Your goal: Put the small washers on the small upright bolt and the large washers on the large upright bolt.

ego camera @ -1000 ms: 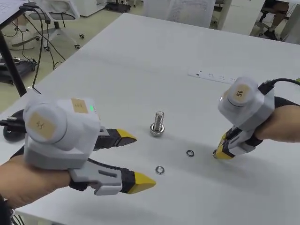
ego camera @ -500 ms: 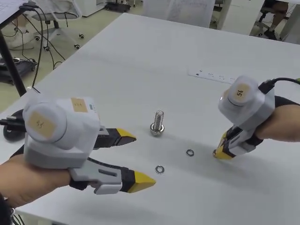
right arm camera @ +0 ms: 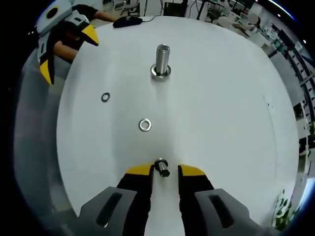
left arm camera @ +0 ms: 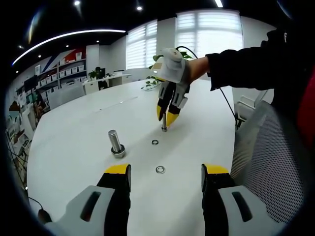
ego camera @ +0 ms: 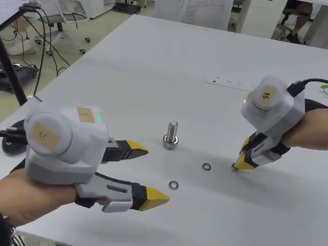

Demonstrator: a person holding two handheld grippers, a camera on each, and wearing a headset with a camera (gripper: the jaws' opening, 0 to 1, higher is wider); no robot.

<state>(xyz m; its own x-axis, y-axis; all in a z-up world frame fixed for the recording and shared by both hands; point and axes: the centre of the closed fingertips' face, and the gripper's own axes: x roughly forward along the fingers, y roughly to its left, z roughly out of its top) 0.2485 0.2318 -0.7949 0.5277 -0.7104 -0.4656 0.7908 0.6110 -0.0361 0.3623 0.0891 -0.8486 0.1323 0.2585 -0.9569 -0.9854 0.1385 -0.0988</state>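
Observation:
The large bolt (ego camera: 171,134) stands upright mid-table with a washer round its foot. It also appears in both gripper views (left arm camera: 115,143) (right arm camera: 161,61). Two loose washers lie flat on the table: one (ego camera: 206,166) (right arm camera: 144,125) close to the small bolt, the other (ego camera: 173,185) (left arm camera: 160,169) in front of my left gripper. My right gripper (ego camera: 240,165) (right arm camera: 165,170) points down at the table, its jaws closed around the small upright bolt (ego camera: 234,167) (right arm camera: 161,167) (left arm camera: 164,126). My left gripper (ego camera: 147,173) (left arm camera: 166,170) hovers low, open and holding nothing.
A white power strip (ego camera: 228,82) lies flat farther back on the white table (ego camera: 154,66). A black object with a cable (ego camera: 11,142) sits by the table's left edge. Beyond that edge are chairs and floor cables.
The right gripper has tilted and shifted slightly to the right while staying on the small bolt. The left gripper, the washers and the large bolt have not moved.

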